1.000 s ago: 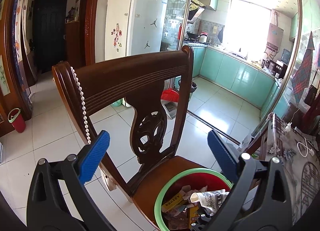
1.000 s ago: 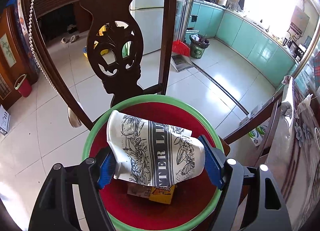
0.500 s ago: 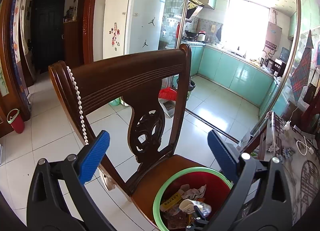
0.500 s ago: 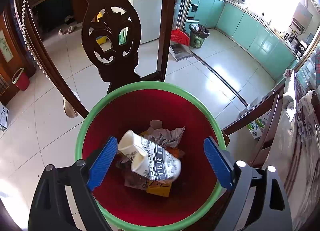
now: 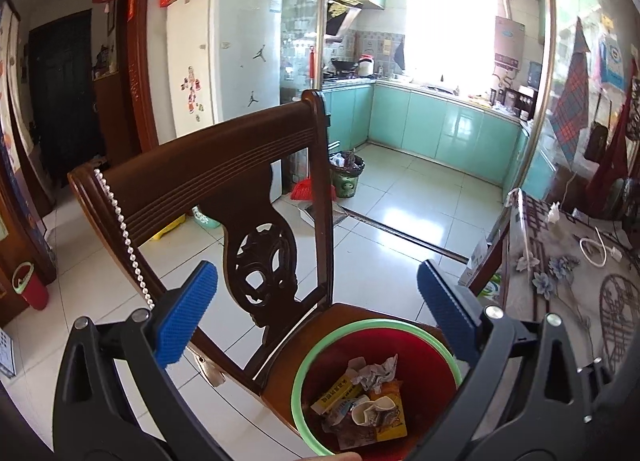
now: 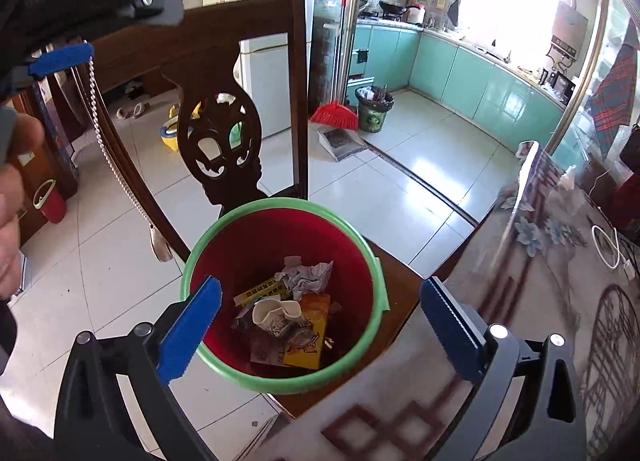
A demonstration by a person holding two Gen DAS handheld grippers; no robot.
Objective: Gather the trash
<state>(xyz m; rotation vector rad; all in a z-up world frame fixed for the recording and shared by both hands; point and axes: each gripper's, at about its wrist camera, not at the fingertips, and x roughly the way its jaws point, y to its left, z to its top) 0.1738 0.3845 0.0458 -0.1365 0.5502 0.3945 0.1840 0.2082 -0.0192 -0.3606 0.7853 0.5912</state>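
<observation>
A red bin with a green rim [image 6: 362,245] [image 5: 298,389] stands on the seat of a dark wooden chair [image 5: 224,165]. In it lie a crushed printed paper cup [image 6: 276,311] [image 5: 372,409], crumpled paper [image 6: 304,275] and yellow wrappers [image 6: 308,345]. My right gripper [image 6: 316,325] is open and empty, above the bin. My left gripper [image 5: 316,309] is open and empty, to the left of the bin near the chair back; its blue pad also shows in the right wrist view [image 6: 60,59].
A table with a flowered cover [image 6: 560,281] stands right of the chair, with a white cable [image 6: 608,245] on it. A bead string [image 5: 120,229] hangs on the chair back. A broom [image 6: 336,117] and a dark bin [image 6: 374,109] stand by the kitchen door.
My right gripper opened and dropped the paper cup into the red bin, then rose and drew back. My left gripper shifted slightly, staying open.
</observation>
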